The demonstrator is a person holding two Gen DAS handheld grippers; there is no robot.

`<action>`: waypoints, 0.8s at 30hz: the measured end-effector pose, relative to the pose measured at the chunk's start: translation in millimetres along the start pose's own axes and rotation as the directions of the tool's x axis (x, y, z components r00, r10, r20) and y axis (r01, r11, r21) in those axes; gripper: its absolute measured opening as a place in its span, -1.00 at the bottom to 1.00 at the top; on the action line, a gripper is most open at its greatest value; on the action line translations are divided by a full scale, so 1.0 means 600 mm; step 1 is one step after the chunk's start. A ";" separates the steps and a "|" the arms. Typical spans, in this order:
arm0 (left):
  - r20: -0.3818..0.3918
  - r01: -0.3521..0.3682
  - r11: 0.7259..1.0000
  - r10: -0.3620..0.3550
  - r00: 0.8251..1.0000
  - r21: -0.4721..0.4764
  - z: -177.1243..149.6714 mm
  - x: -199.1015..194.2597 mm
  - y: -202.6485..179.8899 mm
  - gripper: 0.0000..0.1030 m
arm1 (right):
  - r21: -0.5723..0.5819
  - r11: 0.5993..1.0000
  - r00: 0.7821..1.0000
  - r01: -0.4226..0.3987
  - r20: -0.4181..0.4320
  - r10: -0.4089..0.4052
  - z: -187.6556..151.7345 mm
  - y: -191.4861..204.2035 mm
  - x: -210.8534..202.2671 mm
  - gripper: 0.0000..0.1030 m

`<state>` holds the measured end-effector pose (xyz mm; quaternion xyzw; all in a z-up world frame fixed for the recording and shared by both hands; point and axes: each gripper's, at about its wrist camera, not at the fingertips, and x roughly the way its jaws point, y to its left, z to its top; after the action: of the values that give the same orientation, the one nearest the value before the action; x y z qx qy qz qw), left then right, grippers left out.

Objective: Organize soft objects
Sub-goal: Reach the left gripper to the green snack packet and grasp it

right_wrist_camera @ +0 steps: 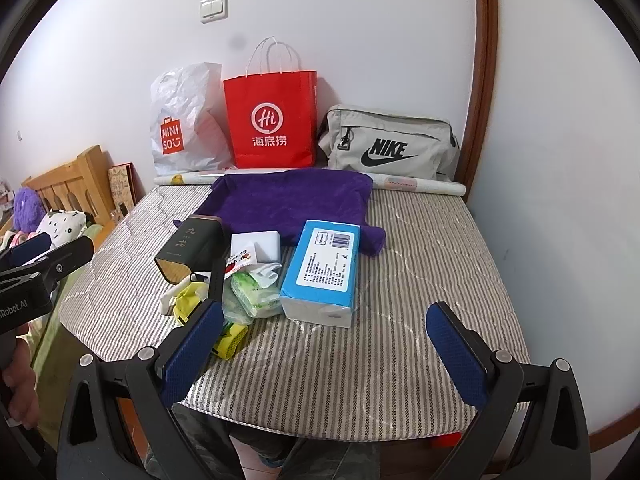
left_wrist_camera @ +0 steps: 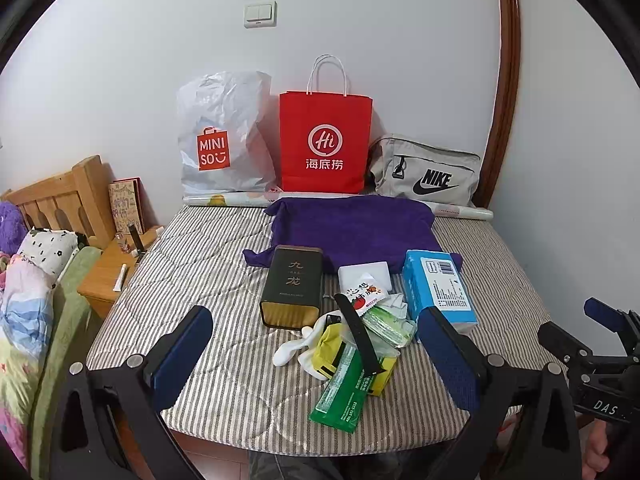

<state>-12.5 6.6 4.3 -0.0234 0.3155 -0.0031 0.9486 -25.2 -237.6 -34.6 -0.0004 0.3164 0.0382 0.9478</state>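
Striped mattress (left_wrist_camera: 208, 280) against white wall (left_wrist_camera: 360, 20); bags behind.

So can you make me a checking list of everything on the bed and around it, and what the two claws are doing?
Surface: striped mattress, mostly bare at the front.
Job's things: purple towel spread flat at the back; white sock in the pile; blue tissue pack lying flat.
Clutter: dark tea tin on its side, green packet, black strap, white box, all bunched together.
Claws: left claw open, above the pile; right claw open, holding nothing.
Cables: nothing seen.
Surroundings: Miniso plastic bag, red paper bag and grey Nike bag along the white wall; wooden headboard at left.
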 end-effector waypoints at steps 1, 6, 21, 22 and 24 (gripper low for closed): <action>-0.002 0.000 1.000 0.000 1.000 0.000 0.000 0.001 0.001 1.00 | 0.000 1.000 1.000 0.001 -0.002 -0.001 0.000 0.001 0.002 0.95; -0.011 0.016 1.000 -0.016 1.000 -0.003 0.001 0.012 0.000 1.00 | 0.000 1.000 1.000 0.003 -0.005 -0.003 0.001 0.001 0.008 0.95; -0.169 0.017 0.996 -0.001 0.986 0.090 -0.054 0.140 -0.005 1.00 | 0.021 1.000 0.997 -0.018 -0.074 0.020 -0.012 -0.012 0.088 0.95; -0.182 0.019 0.994 0.000 0.983 0.107 -0.062 0.150 -0.008 1.00 | 0.022 0.999 0.996 -0.023 -0.080 0.024 -0.014 -0.013 0.095 0.95; -0.206 0.041 0.990 -0.011 0.978 0.138 -0.082 0.163 -0.014 1.00 | 0.024 0.999 0.995 -0.028 -0.096 0.030 -0.017 -0.013 0.110 0.95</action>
<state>36.5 -6.1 -93.6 0.0401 0.4103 -0.0403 0.9102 21.7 -240.6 -82.8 0.0130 0.3619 0.0483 0.9309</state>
